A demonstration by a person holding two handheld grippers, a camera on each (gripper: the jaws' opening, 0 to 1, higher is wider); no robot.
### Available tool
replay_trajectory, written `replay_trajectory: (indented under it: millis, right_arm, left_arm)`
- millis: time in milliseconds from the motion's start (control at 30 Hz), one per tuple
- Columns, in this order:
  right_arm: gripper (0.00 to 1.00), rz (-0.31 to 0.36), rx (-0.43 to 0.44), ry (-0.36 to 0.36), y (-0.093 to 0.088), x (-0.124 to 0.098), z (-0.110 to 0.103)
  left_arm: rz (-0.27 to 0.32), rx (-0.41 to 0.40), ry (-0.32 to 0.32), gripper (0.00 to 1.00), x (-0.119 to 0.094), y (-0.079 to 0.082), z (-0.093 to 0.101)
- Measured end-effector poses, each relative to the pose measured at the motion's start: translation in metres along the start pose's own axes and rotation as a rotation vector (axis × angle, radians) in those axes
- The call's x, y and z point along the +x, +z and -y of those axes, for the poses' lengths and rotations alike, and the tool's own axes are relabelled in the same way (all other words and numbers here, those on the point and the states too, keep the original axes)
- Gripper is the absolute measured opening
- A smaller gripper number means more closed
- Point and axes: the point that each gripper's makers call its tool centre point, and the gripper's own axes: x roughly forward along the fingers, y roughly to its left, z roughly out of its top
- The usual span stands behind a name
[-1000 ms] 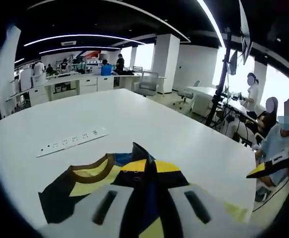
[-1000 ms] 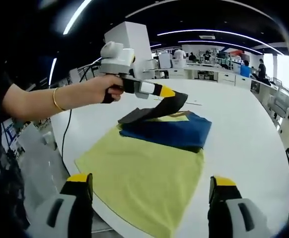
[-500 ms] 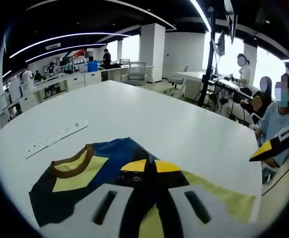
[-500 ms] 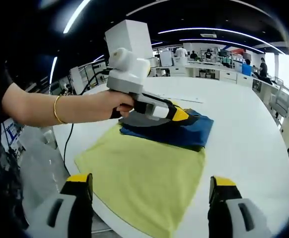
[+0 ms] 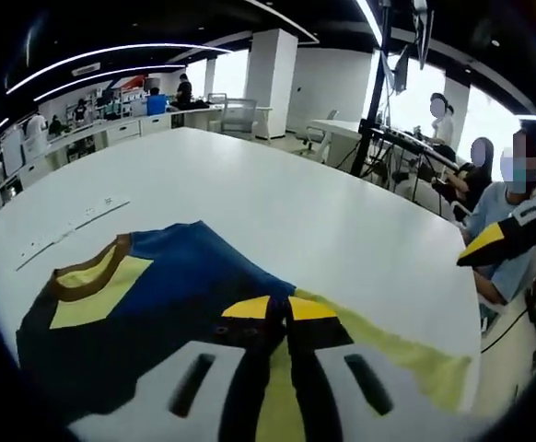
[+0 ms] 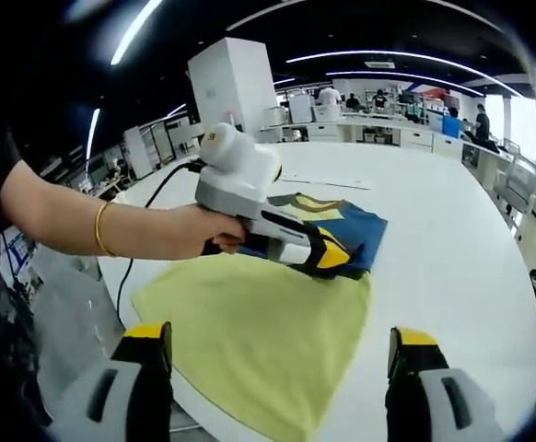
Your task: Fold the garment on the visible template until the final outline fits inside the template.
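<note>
Pinching garment [image 5: 157,295], left fingers [image 5: 250,318] closed.

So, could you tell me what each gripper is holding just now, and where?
The left gripper pinches a dark fold of the garment between its shut jaws; the right gripper is open, holding nothing.

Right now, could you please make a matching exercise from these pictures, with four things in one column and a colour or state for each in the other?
Things:
1. left gripper
2. right gripper
3. template
4. garment

States:
A. yellow cloth spread flat on the table
B. jaws wide apart, holding nothing
C. mostly blue, with a brown collar
D. jaws closed, low over the garment's edge

Pairs: 1-D, 2-B, 3-A, 4-C
</note>
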Motion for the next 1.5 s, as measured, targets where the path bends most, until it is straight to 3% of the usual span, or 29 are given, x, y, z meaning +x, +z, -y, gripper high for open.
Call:
replay_trajectory:
  millis: [200,400,500,800,1167,1500]
  right_arm:
    - [0.98,0.001,-0.004,0.004,0.003,0.004,0.002]
    - [0.98,0.005,-0.022,0.011,0.012,0.008,0.006]
    - [0.97,0.003,-0.035,0.014,0.015,0.011,0.009]
    - [0.97,0.008,-0.05,0.033,0.026,0.021,0.011]
    - [0.99,0.012,-0.06,0.066,0.033,0.029,0.007]
    - [0.99,0.018,-0.074,0.077,0.038,0.031,0.005]
  left_arm:
    - [0.023,0.005,0.026,0.35,-0.009,0.003,-0.007]
    - [0.055,0.01,0.116,0.56,-0.034,0.007,-0.04]
    - [0.038,-0.017,0.228,0.67,-0.051,0.001,-0.072]
    - [0.07,-0.061,0.328,0.73,-0.089,-0.005,-0.119]
    - [0.104,-0.031,0.385,0.89,-0.129,-0.014,-0.145]
    - [0.074,0.017,0.42,0.9,-0.164,-0.033,-0.169]
